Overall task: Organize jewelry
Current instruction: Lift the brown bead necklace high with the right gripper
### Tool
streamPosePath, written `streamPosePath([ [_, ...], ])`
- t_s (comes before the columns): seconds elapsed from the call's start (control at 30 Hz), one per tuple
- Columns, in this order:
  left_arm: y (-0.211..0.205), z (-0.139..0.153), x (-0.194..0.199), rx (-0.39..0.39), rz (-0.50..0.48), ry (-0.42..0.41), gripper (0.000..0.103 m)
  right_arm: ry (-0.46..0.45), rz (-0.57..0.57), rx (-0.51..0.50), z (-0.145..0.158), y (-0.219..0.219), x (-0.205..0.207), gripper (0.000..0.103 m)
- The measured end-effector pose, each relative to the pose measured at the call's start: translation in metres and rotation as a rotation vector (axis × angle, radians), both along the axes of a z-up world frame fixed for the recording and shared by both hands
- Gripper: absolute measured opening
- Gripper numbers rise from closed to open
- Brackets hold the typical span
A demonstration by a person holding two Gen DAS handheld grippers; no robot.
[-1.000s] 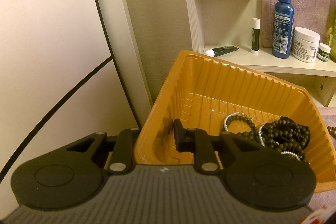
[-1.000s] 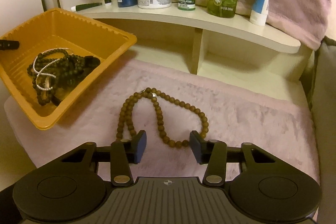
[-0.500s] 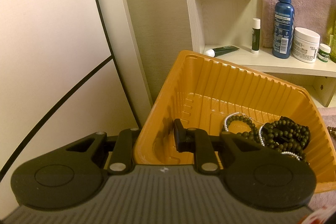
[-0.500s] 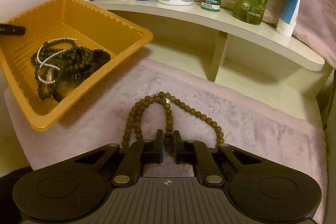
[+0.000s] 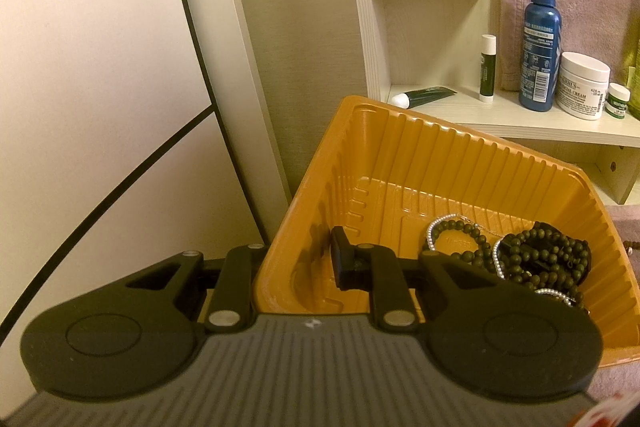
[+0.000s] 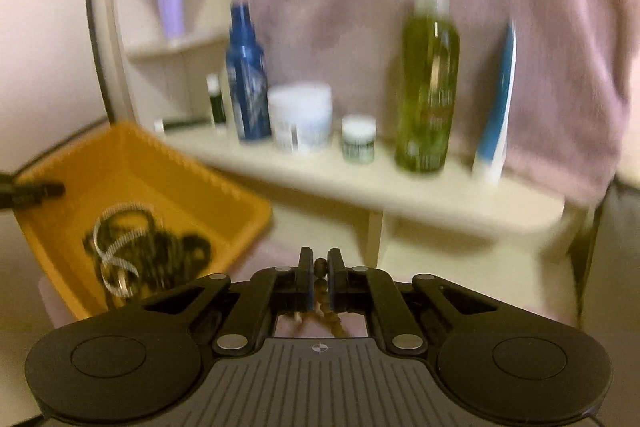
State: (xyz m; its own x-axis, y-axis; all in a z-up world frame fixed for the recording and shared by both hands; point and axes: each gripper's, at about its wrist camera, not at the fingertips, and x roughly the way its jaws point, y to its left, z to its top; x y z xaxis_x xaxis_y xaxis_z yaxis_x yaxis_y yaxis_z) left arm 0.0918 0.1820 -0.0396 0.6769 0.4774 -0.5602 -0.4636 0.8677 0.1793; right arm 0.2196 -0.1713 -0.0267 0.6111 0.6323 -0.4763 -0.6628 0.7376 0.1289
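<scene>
The left hand-held gripper (image 5: pixel 298 259) is matte black, with 2 round disc housings, each marked by a raised circle, either side of a grey ribbed body. 2 black link arms carry silver rivets at their pivots. A small white crosshair mark sits at the body's front edge. The right hand-held gripper (image 6: pixel 319 279) has the same build; its fingers (image 6: pixel 306 281) show blue pad edges.
</scene>
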Motion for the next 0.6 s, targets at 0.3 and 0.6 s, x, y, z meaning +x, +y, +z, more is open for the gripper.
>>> streamPosePath([
  [0.3,0.0,0.0,0.0,-0.002,0.001,0.0,0.018,-0.114,0.04,0.094,0.061,-0.002,-0.008,0.007],
  [0.6,0.0,0.0,0.0,-0.005,0.003,-0.001,0.018,-0.155,0.092,0.177,0.096,0.005,-0.013,0.007],
])
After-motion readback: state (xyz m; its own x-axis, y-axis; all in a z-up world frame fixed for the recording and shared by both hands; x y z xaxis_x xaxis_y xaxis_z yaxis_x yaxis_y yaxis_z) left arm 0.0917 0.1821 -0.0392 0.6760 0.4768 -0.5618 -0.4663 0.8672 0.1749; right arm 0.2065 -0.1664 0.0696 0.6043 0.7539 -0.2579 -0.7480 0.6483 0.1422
